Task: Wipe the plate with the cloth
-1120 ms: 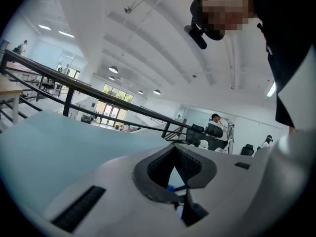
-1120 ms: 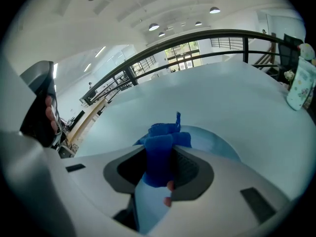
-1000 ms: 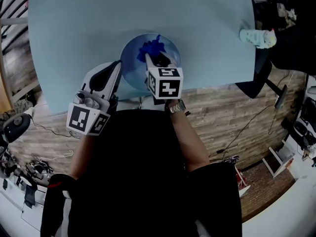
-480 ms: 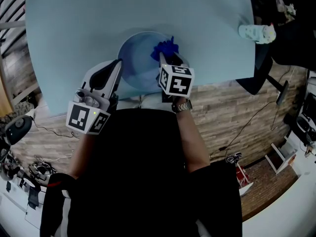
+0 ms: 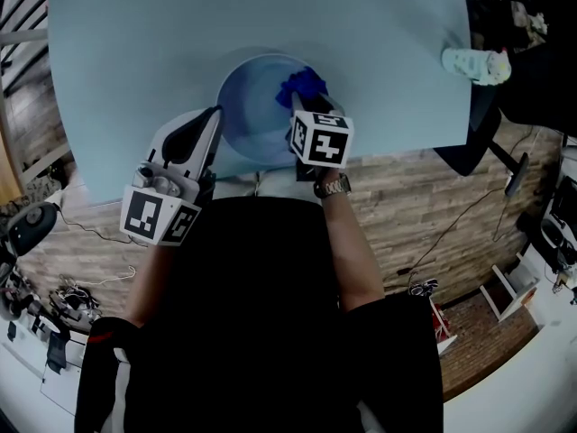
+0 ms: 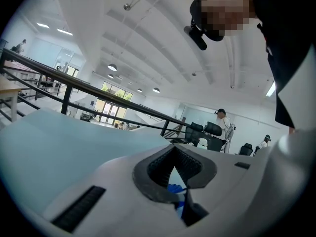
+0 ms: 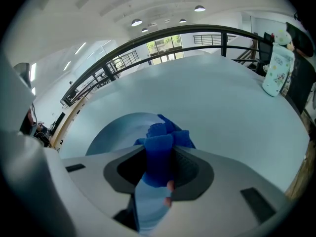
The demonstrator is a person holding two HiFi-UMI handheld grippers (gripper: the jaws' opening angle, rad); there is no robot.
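Note:
A pale blue plate (image 5: 257,106) lies near the front edge of the light blue table (image 5: 135,43). My right gripper (image 5: 304,108) is shut on a crumpled dark blue cloth (image 5: 302,85) and holds it down on the plate's right part. In the right gripper view the cloth (image 7: 160,152) bulges out between the jaws of the right gripper (image 7: 160,157), with the plate (image 7: 116,130) beyond it. My left gripper (image 5: 214,117) rests at the plate's left edge, jaws together. The left gripper (image 6: 174,152) shows nothing gripped in its own view, only a bit of cloth (image 6: 174,187) through the gap.
A white patterned bottle (image 5: 473,64) lies at the table's right edge, also the bottle (image 7: 274,65) in the right gripper view. A dark chair (image 5: 478,142) stands off the table's right corner. The table's front edge runs just below the plate.
My right gripper has carried the cloth from the plate's middle to its right side. The left gripper has stayed in place.

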